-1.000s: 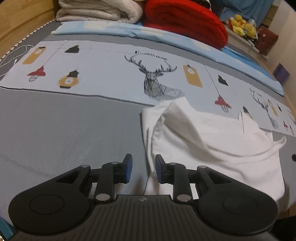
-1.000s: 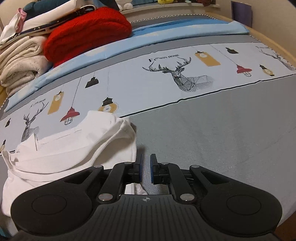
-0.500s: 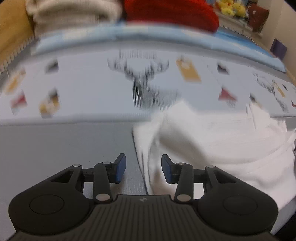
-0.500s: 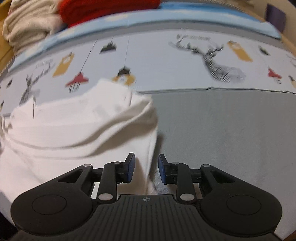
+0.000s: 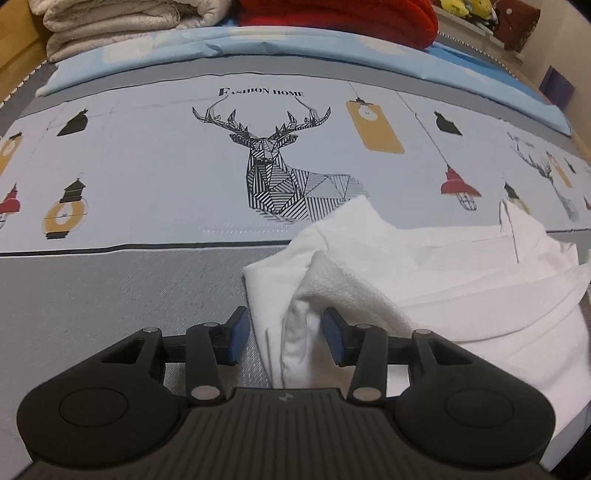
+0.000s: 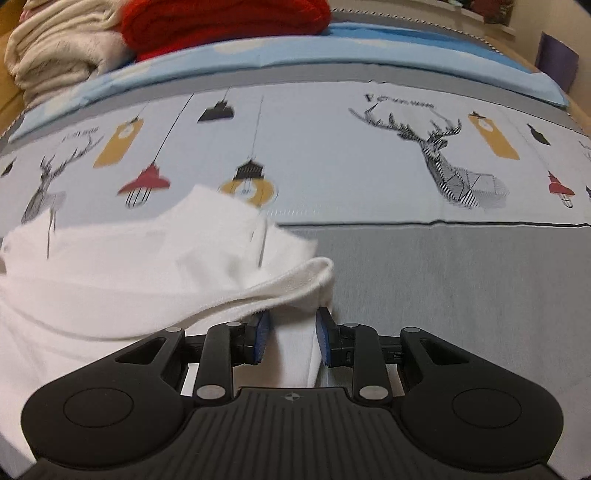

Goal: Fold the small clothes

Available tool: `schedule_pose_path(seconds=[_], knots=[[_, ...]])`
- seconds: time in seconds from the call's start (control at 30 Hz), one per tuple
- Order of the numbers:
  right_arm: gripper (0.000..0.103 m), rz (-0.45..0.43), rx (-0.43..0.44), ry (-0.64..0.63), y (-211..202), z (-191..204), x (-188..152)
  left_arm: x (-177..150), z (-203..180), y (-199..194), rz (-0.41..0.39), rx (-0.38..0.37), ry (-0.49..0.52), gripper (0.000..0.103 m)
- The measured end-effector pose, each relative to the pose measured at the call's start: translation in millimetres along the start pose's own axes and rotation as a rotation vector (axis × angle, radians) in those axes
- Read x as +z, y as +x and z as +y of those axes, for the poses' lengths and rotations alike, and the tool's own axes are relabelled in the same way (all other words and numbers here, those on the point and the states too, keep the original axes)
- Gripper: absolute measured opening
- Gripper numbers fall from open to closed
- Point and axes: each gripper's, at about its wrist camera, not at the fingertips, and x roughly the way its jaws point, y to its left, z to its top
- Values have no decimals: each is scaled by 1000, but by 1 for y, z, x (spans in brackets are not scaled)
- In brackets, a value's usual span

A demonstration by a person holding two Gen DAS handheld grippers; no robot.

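Observation:
A small white garment (image 5: 424, 266) lies crumpled on the bed, its thick upper layer folded loosely over a thinner one. My left gripper (image 5: 285, 321) points down at its left corner. The jaws are opening, and the cloth edge stands between the blue pads (image 5: 236, 336) without being pressed. In the right wrist view the same garment (image 6: 129, 266) fills the left side. My right gripper (image 6: 291, 321) is over its right corner, jaws apart, with white cloth between the pads (image 6: 260, 336) and no squeeze visible.
The bed sheet has a grey band (image 5: 110, 295) near me and a pale band printed with deer and lamps beyond. At the head lie a red blanket (image 5: 332, 18) and a folded cream blanket (image 5: 122, 22). A purple box (image 5: 556, 86) stands at the far right.
Both grippers moved down and in onto the garment's near corners. The right gripper's jaws went from nearly shut to apart, the left's widened. Cloth now sits between each pair of pads.

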Motion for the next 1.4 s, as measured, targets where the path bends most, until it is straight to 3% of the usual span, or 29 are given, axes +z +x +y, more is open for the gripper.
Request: schedule_pose_path(seconds=[0.33, 0.37, 0.43, 0.47, 0.5, 0.7, 0.83, 0.9, 1.0, 1.13, 1.27, 1.4], knots=[[25, -53, 23, 54, 5, -5, 13, 9, 6, 10, -18, -45, -90, 48], [16, -60, 26, 53, 4, -5, 13, 10, 6, 11, -20, -47, -94, 44], [7, -85, 23, 57, 1, -6, 14, 11, 6, 12, -29, -53, -103, 26], [4, -96, 28, 64, -1, -7, 15, 12, 5, 12, -35, -57, -108, 14], [3, -104, 33, 71, -2, -8, 15, 13, 5, 11, -41, -57, -114, 8], [0, -186, 17, 91, -13, -9, 20, 16, 17, 2, -82, -67, -184, 6], [0, -268, 10, 187, -25, -21, 26, 16, 29, -6, -106, -94, -246, 6], [0, -268, 11, 212, -24, -25, 28, 17, 31, -4, -99, -95, -245, 6], [0, -197, 47, 245, -15, -30, 30, 17, 30, 1, -63, -104, -238, 6], [7, -149, 41, 277, -8, -35, 29, 17, 32, 3, -55, -106, -256, 10], [35, -59, 108, 343, 4, -43, 24, 16, 33, 12, -18, -116, -277, 21], [35, 1, 99, 276, 15, -33, 21, 16, 31, 16, -8, -107, -275, 21]])
